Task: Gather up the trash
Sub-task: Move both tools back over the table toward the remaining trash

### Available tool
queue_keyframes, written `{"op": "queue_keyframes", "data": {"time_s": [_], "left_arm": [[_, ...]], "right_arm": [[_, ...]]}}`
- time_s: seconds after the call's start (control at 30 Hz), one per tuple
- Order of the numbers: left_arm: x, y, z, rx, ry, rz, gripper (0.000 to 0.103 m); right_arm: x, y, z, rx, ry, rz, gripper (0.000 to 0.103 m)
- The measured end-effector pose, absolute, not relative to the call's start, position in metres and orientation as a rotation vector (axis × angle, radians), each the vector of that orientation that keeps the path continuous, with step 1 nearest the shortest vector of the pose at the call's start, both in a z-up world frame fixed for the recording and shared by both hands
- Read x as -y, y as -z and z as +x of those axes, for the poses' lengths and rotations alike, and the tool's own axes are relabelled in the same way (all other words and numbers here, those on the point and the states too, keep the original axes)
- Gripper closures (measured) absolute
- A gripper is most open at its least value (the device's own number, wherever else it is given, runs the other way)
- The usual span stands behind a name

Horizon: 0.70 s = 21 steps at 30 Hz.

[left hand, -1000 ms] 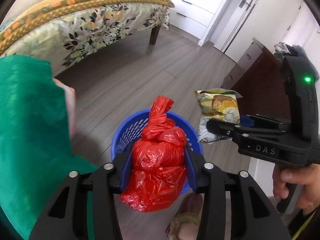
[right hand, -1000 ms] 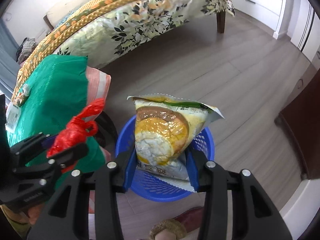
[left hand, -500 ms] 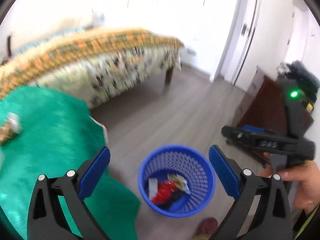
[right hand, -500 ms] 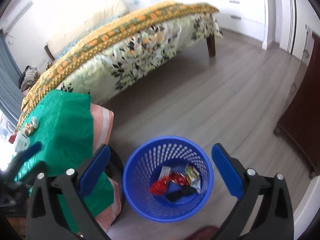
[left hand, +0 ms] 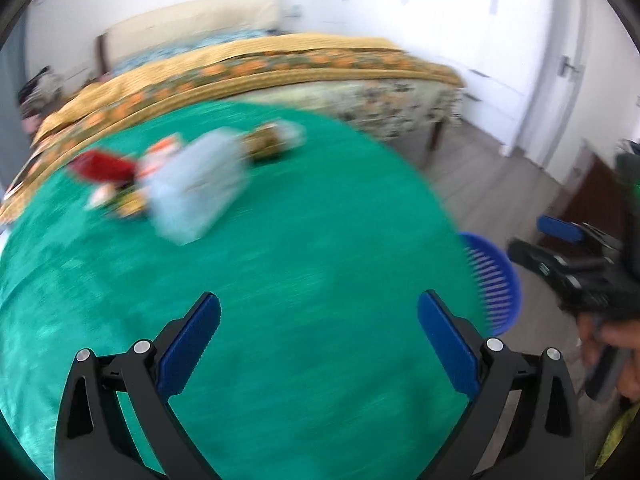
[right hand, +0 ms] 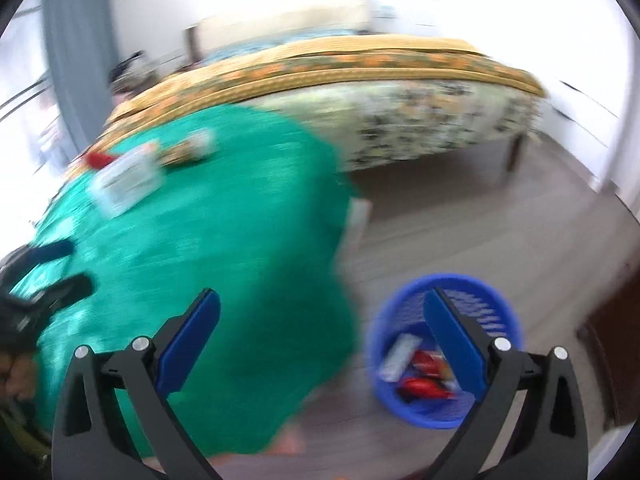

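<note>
Both views are motion-blurred. My left gripper is open and empty over the green tablecloth. Blurred trash lies at the table's far left: a pale blue-white packet, a red wrapper and a brownish packet. My right gripper is open and empty, above the table's edge and the floor. The blue basket stands on the floor to the right and holds the red bag and wrappers. The basket's rim shows at the table's right edge in the left wrist view.
A bed with a floral and orange cover stands behind the table. Wood floor lies to the right, with a dark brown cabinet and white doors beyond. The right gripper's body shows in the left wrist view.
Both grippers let go of the red bag and the snack packet into the blue basket, opened wide, then swung left and up toward the green table.
</note>
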<state>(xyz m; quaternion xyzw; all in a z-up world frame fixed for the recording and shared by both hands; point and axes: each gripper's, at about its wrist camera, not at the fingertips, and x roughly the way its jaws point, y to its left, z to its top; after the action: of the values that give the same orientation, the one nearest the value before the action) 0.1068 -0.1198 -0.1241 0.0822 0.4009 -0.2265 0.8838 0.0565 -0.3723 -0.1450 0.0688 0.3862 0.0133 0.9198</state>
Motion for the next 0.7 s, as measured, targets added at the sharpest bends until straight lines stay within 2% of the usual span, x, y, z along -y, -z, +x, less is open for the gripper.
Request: {"op": "queue_keyframes", "data": {"time_s": [0.3,0.7], "left_arm": [[0.014,0.135,0.140,-0.865,0.276,0.211,0.005],[-0.002,0.155,0.153,-0.945,0.291,0.179,0.005]], "right_arm": [[0.241,0.151,0.103,-0.868,-0.192,0.013,0.005],[0.210,0.168,0.144,-0.926,-0.170,-0.048,0.005]]}}
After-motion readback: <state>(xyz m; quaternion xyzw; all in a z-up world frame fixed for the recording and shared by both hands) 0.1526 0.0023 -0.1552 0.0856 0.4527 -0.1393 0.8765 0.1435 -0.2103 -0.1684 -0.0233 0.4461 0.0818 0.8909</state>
